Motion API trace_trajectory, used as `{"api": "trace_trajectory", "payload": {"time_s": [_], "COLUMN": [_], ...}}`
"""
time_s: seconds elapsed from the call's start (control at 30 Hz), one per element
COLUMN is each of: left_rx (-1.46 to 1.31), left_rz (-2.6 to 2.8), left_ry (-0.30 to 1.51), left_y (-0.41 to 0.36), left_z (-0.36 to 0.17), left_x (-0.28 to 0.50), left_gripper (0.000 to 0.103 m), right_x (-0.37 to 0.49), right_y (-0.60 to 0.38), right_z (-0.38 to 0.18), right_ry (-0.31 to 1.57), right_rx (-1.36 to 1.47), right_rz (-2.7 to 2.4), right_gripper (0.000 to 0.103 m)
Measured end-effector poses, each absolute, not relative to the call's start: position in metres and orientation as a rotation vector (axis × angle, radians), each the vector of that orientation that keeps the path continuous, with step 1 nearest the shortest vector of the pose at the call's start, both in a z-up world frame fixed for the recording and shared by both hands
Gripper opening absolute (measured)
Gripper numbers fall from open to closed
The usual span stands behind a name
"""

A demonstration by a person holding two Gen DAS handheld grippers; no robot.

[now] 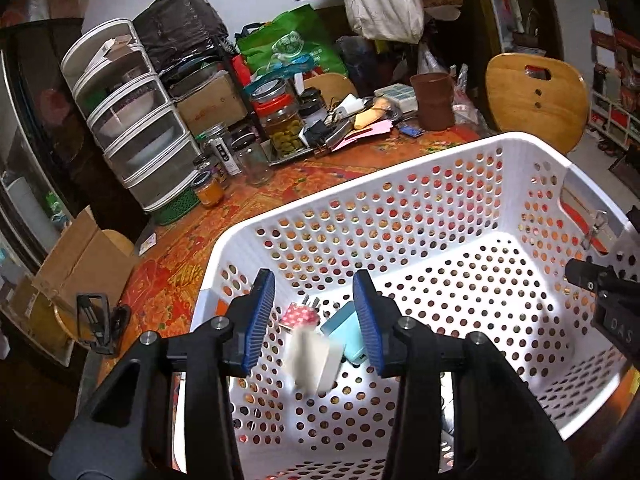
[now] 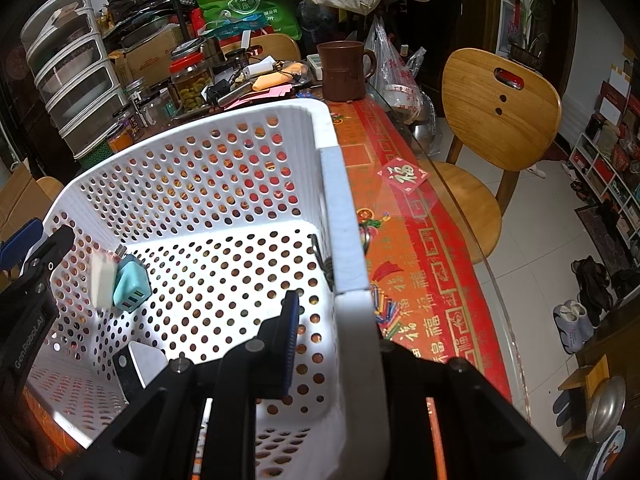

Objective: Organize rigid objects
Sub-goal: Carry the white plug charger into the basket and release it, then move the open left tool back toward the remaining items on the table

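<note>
A white perforated basket [image 1: 400, 184] stands on the red patterned table. My left gripper [image 1: 314, 316] is open over its near left corner. A white block [image 1: 314, 364], blurred, is below the jaws, apart from them. Beside it lie a teal USB charger [image 1: 345, 334] and a red dotted item [image 1: 298, 316]. In the right wrist view the white block [image 2: 102, 284] and the teal charger [image 2: 132, 286] show near the left wall. My right gripper [image 2: 340, 344] straddles the basket's right wall [image 2: 344, 240], one blue pad [image 2: 291, 340] inside, the other hidden; it grips the wall.
The far table holds jars [image 1: 284, 124], a brown mug [image 1: 434, 100], stacked clear drawers [image 1: 132, 120], bags and boxes. A wooden chair [image 2: 500, 120] stands at the right past the glass table edge. A black clip [image 1: 96, 320] lies at the left edge.
</note>
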State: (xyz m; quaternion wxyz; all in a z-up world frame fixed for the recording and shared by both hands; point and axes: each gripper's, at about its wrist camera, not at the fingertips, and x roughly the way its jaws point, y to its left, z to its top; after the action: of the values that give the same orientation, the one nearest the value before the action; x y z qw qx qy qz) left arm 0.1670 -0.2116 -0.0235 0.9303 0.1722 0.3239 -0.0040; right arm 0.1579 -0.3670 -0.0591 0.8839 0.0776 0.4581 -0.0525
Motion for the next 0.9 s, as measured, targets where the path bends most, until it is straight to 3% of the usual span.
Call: {"api": "trace_trajectory", "payload": {"time_s": [0.03,0.07,0.1,0.2,0.27,0.57,0.77,0.9], "left_rx": [0.350,0.345,0.340,0.287,0.258,0.133,0.190,0.181], "left_rz": [-0.017,-0.020,-0.019,-0.017,-0.007,0.127,0.116,0.086], "left_ry": [0.665,0.660,0.646,0.582,0.567,0.652,0.770,0.837], "left_y": [-0.209,-0.200,-0.194,-0.158,-0.131,-0.007,0.000,-0.002], "left_z": [-0.023,-0.021,-0.019,-0.006,-0.001,-0.044,-0.101,-0.133], "left_x": [0.165,0.160,0.155,0.124,0.107,0.078,0.102,0.115], "left_gripper": [0.052,0.075,0.091,0.095,0.103,0.102,0.102,0.097], "right_x": [0.158,0.158,0.158,0.159,0.158,0.158,0.157,0.156], "right_y": [-0.367,-0.367,-0.367,-0.366,-0.366,-0.366,-0.366,-0.367], "right_z": [-0.059,-0.059,-0.059,-0.059,-0.060,-0.061,-0.060,-0.060], "right_ry": [0.954,0.954,0.954,0.953,0.953,0.953,0.954,0.952], "right_rx": [0.162,0.160,0.160,0.160,0.159,0.158,0.158,0.159], "right_rz": [-0.108,-0.109,-0.108,-0.107,-0.107,-0.107,-0.108,-0.107], "right_gripper": [0.019,0.019,0.019,0.020,0.020,0.020,0.020,0.020]}}
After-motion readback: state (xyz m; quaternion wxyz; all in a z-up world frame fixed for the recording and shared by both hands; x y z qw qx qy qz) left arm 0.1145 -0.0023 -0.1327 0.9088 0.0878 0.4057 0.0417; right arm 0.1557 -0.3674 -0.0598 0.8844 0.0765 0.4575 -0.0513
